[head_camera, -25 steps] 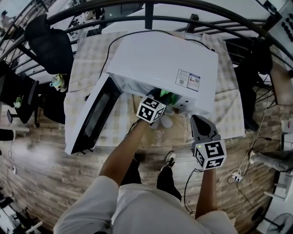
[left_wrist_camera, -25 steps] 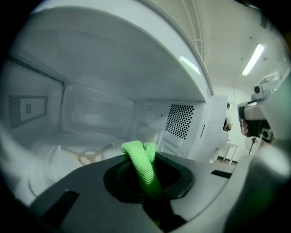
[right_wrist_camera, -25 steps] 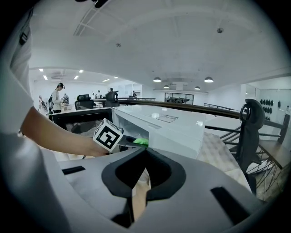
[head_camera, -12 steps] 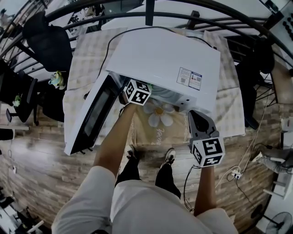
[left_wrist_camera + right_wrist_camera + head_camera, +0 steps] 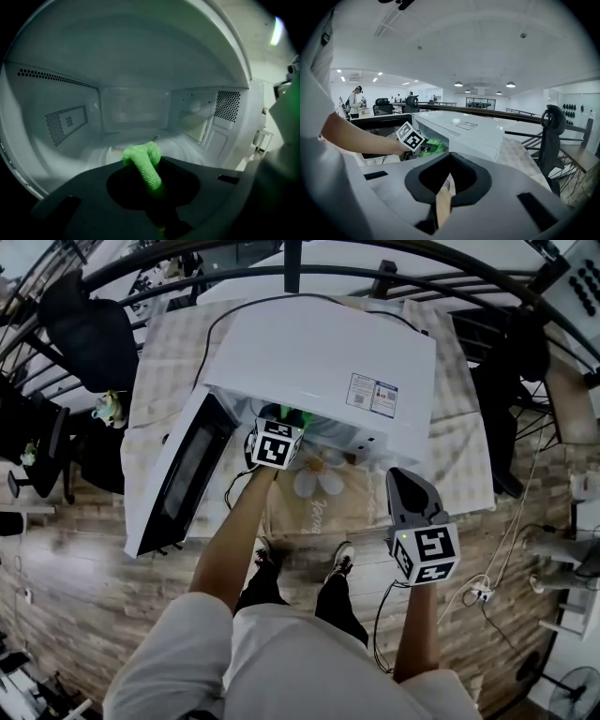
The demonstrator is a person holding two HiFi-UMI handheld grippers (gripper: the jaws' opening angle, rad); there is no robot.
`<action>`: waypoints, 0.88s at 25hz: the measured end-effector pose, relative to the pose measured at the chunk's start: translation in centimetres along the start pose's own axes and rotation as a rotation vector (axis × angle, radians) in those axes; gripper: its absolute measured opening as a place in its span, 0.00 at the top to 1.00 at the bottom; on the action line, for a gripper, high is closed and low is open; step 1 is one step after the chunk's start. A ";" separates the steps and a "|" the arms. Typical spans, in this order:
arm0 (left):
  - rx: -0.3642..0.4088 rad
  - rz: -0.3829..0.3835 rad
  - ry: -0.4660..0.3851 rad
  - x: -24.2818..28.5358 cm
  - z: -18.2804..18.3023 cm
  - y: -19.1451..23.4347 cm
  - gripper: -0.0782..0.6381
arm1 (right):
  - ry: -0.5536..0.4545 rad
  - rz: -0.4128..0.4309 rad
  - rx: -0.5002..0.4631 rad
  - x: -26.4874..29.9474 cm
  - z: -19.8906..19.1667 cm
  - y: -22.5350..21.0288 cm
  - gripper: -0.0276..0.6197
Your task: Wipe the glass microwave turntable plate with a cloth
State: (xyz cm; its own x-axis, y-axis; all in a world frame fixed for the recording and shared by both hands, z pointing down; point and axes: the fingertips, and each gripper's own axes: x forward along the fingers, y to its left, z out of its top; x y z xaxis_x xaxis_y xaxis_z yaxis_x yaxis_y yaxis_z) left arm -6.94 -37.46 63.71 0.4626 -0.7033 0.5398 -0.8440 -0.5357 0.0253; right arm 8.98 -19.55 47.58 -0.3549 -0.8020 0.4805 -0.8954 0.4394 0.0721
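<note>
A white microwave (image 5: 319,352) stands on the table with its door (image 5: 183,474) swung open to the left. My left gripper (image 5: 289,426) reaches into the cavity mouth, shut on a green cloth (image 5: 298,418). In the left gripper view the cloth (image 5: 143,161) bunches out past the jaws, just above the blurred glass turntable plate (image 5: 105,153) on the cavity floor. Whether cloth and plate touch I cannot tell. My right gripper (image 5: 405,476) hangs in front of the table, right of the microwave, shut with nothing in it (image 5: 449,157).
A checked tablecloth (image 5: 469,465) covers the table, with a flower-print mat (image 5: 317,479) in front of the microwave. Black office chairs (image 5: 89,334) stand at the left, and a cable and plug (image 5: 483,594) lie on the wooden floor at the right.
My left gripper has swept leftward with the green cloth across the cavity mouth. The right gripper has hardly moved.
</note>
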 end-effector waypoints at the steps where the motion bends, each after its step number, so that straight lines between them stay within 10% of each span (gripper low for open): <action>1: -0.004 -0.018 0.008 -0.1 -0.1 -0.8 0.81 | 0.001 -0.001 0.001 -0.1 -0.1 0.0 0.93; 10: -0.102 -0.282 -0.040 -0.8 1.2 -9.2 0.81 | 0.001 -0.017 0.026 -1.4 -1.1 -0.5 0.93; 16: 0.138 0.014 -0.206 -2.6 4.2 -3.2 0.81 | -0.002 -0.031 0.040 -1.4 -1.5 -0.5 0.93; 22: 0.443 0.301 -0.077 0.1 3.0 4.9 0.81 | 0.013 -0.016 0.034 -0.8 -2.0 0.4 0.93</action>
State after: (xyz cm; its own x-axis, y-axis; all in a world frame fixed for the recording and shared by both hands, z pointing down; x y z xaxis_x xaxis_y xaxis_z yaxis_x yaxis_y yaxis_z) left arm -10.24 -41.56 61.40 0.2501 -0.8794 0.4051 -0.7550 -0.4391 -0.4871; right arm 9.40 -17.94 48.97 -0.3374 -0.8034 0.4906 -0.9097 0.4124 0.0497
